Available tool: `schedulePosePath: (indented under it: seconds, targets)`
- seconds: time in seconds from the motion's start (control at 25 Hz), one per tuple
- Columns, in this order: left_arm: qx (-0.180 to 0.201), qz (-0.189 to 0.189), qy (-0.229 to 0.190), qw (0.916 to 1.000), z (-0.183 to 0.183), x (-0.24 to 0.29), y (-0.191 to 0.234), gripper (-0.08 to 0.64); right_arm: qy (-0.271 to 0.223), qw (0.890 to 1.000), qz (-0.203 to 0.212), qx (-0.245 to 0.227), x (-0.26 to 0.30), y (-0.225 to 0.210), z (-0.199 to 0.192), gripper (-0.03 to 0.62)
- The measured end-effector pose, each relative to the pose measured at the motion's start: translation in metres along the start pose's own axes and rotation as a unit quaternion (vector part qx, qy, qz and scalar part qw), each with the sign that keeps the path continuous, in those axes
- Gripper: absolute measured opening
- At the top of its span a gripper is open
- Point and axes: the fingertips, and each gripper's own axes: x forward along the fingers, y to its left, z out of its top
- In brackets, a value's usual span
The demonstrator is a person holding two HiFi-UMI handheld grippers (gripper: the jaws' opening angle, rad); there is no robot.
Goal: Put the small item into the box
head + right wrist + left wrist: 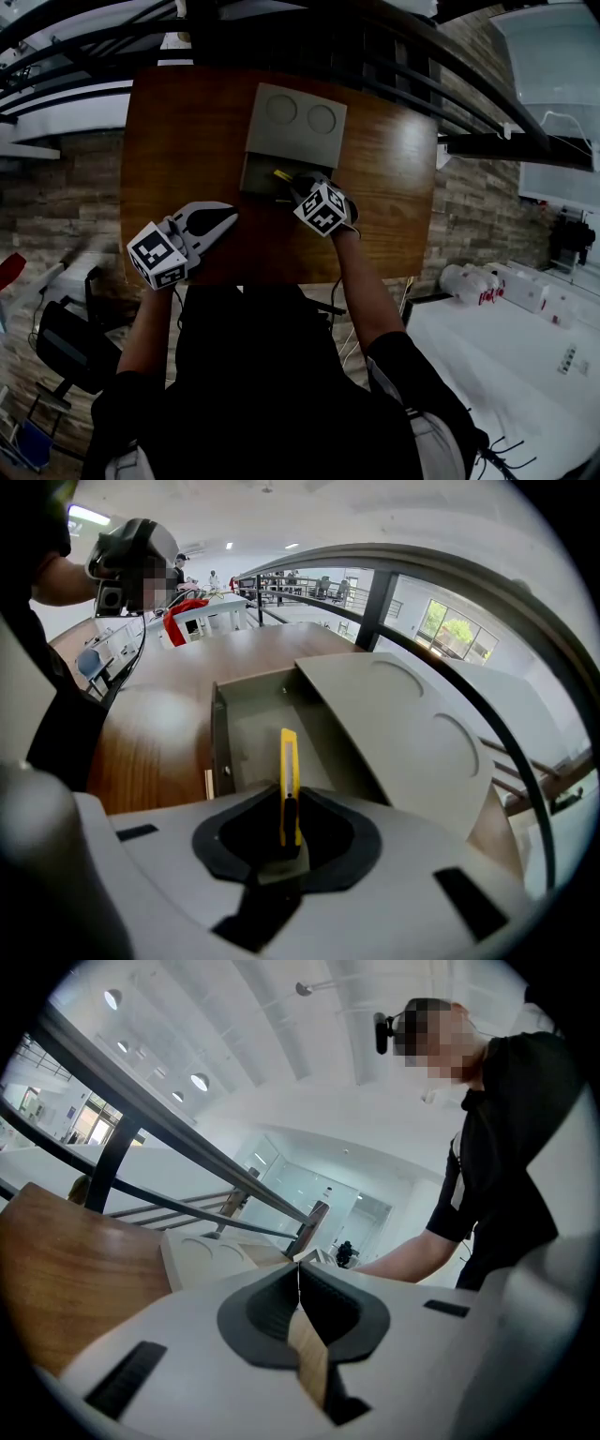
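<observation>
Yellow cutter (289, 778) sat upright, pinched betw. the right gripper's (288, 819) jaws, which were pressed onto its lower end; the upper end stuck out past them, at centre of the right gripper view. Its tip showed against the open inside of the grey box (246, 733); couldn't tell whether it touched the box floor. In the head view the cutter (281, 175) appeared as a short yellow streak just above centre, over the box's (261, 180) dark open part, w/ the right gripper (298, 184) right at the box's near edge. The lid (296, 122), w/ two round recesses, stood open on the far side of the box, upper centre of the head view; in the right gripper view the lid (403, 719) slanted up to the right of the cutter. Box sat on a brown wooden table (384, 178). Left gripper (228, 218) was lower left of centre in the head view, left of the box and apart from it, pointing right. In its own view the left gripper's (298, 1277) jaws were pressed together w/ nothing betw. them; table (66, 1260) at left, lid (211, 1252) just beyond the jaws. The person's forearm (361, 295) ran down from the right gripper to lower right.
</observation>
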Motion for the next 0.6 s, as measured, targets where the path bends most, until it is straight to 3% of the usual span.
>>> schedulePosePath:
  seconds: [0.6]
  targets:
    - [-0.014, 0.019, -0.002, 0.9997, -0.0061, -0.0062, -0.0062, 0.017, 0.014, 1.000, 0.014, -0.006, 0.0087, -0.0017, 0.0015, 0.072]
